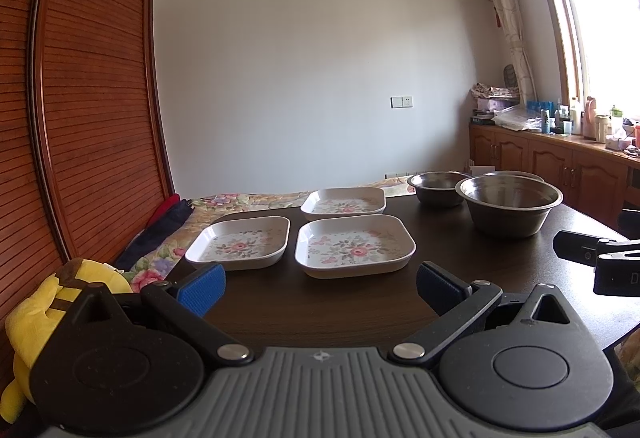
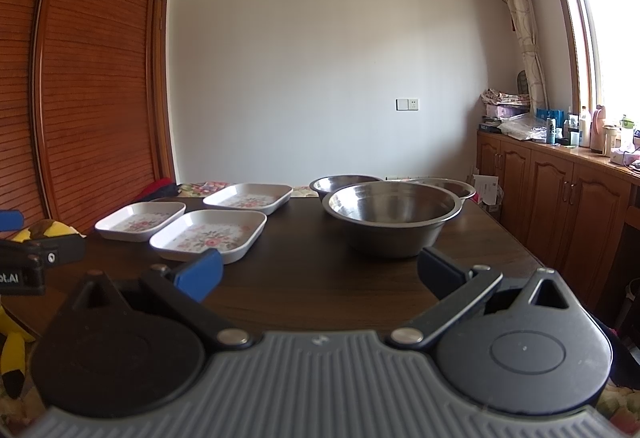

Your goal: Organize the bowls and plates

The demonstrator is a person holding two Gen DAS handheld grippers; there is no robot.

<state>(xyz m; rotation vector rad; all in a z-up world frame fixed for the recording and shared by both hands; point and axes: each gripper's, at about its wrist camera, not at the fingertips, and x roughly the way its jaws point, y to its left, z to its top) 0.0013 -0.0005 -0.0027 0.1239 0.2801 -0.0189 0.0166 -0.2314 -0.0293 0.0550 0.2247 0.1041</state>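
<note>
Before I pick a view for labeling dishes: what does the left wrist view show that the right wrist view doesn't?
Only the left wrist view: the left gripper open up close, the yellow plush nearly whole.

Only the right wrist view: the right gripper open up close, the third bowl clearer.

Both: three floral plates, the big bowl, the dark table, and an edge of the other gripper.

Bare surface point(image 1: 320, 310) lies open before three plates point(image 1: 354, 246). Steel bowls point(image 2: 392, 218) block the right side.
</note>
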